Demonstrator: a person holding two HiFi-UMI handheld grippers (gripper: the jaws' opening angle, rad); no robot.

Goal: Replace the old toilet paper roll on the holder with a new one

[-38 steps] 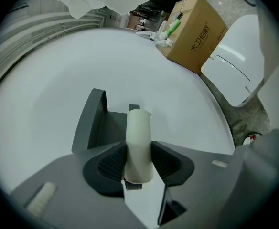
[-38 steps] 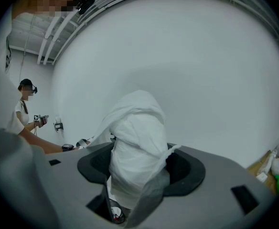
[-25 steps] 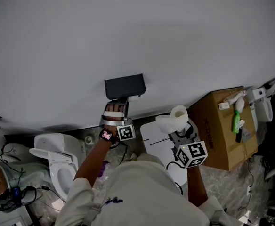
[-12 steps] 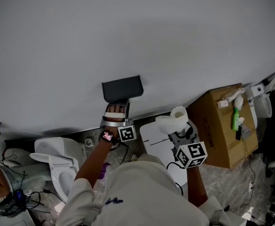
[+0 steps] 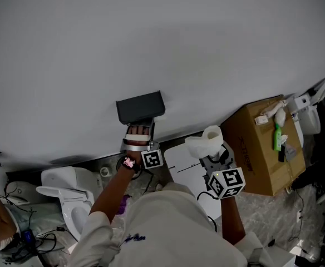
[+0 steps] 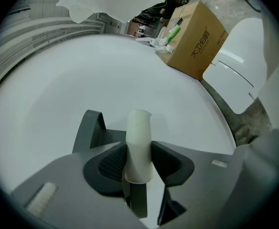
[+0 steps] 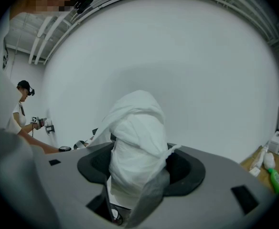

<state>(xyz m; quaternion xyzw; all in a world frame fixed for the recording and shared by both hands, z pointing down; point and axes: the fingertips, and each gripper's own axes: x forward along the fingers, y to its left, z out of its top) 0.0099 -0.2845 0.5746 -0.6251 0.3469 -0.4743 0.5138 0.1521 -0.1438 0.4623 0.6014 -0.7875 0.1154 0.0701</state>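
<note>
Old core off, new roll ready

Left claw pinches the core just below the holder — light, crushable card, best held mid-length. Right claw clamps the roll — soft, so squeeze its sides gently.

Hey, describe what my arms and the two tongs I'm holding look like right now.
Both the left tongs and right tongs have grey moulded bodies with black ribbed pads. Each carries a white cube with black square markers: left cube, right cube. You wear a white short-sleeved top and a wristwatch with a pink-lit face on the left wrist.
</note>
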